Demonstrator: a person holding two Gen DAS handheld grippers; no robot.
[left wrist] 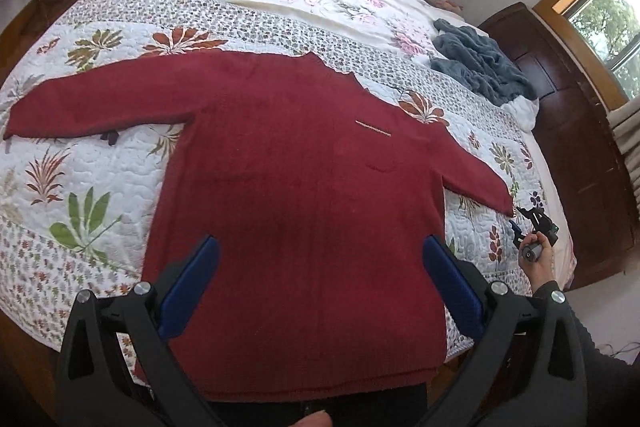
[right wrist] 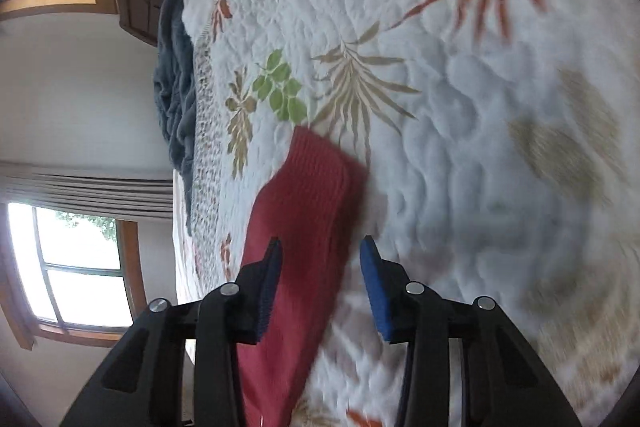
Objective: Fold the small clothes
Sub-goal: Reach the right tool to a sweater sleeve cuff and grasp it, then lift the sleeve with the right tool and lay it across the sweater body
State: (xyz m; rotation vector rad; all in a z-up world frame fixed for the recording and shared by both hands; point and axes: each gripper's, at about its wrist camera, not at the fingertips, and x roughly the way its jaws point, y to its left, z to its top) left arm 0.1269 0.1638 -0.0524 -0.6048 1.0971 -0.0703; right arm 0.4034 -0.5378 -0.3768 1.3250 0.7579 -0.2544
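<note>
Here we see a red sweater (left wrist: 296, 195) spread flat, front up, on a floral quilt (left wrist: 80, 187) that covers the bed. Its two sleeves reach out to either side, and the hem lies at the near edge of the bed. A small pale stripe (left wrist: 373, 128) sits on the chest above a pocket.

Our left gripper (left wrist: 320, 263) hovers over the lower body of the sweater, its blue pads (left wrist: 192, 279) spread wide with nothing between them. It seems to be clear of the cloth.

Our right gripper (right wrist: 320, 267) is down by the cuff (right wrist: 320, 171) of the right sleeve. Its jaws stand apart, the sleeve running between them, with one pad (right wrist: 270, 291) over the knit and the other over the quilt; they are not closed on it. In the left view, a hand (left wrist: 538, 263) holds this gripper just past the sleeve end.

A crumpled grey blanket (left wrist: 480, 63) lies well apart, at the far right of the bed near a dark wooden headboard (left wrist: 560, 115).
</note>
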